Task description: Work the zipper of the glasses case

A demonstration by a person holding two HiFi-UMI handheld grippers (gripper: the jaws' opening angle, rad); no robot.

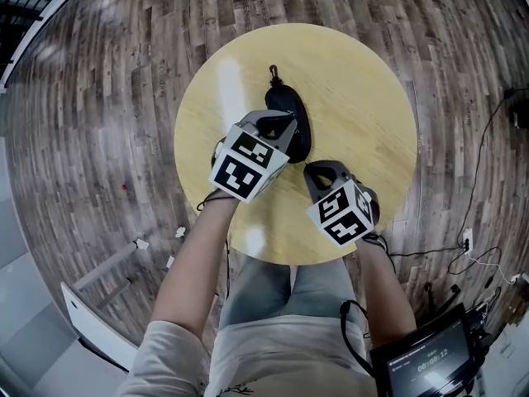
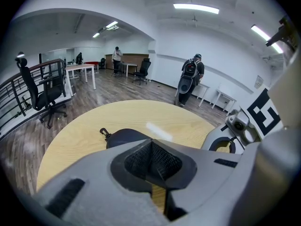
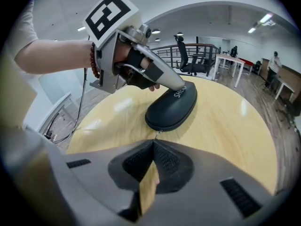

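Site: a round pale-yellow wood-grain table [image 1: 372, 98], with a black oval zip-up glasses case [image 3: 171, 107] lying flat near its middle, lid side up. White lettering is noted on the shell. A small black clip [image 1: 274, 74] is seen at the case's far end in the head view.

Left gripper [image 2: 151, 145]: jaws are brought together with nothing between them. From the right gripper view its tip appears to be laid on top of the case, as if to pin it.

Right gripper [image 3: 153, 147]: jaws likewise closed and empty, pointed at the near end of the case. A small metal zipper pull [image 3: 159, 132] is seen just ahead of them, not yet taken.

Handling, as judged: the case is probably light, with a stiff moulded shell and a smooth skin, so sliding on the table is likely unless it is held down. The pull is thin and is best pinched flat between the pad tips, then drawn along the seam.
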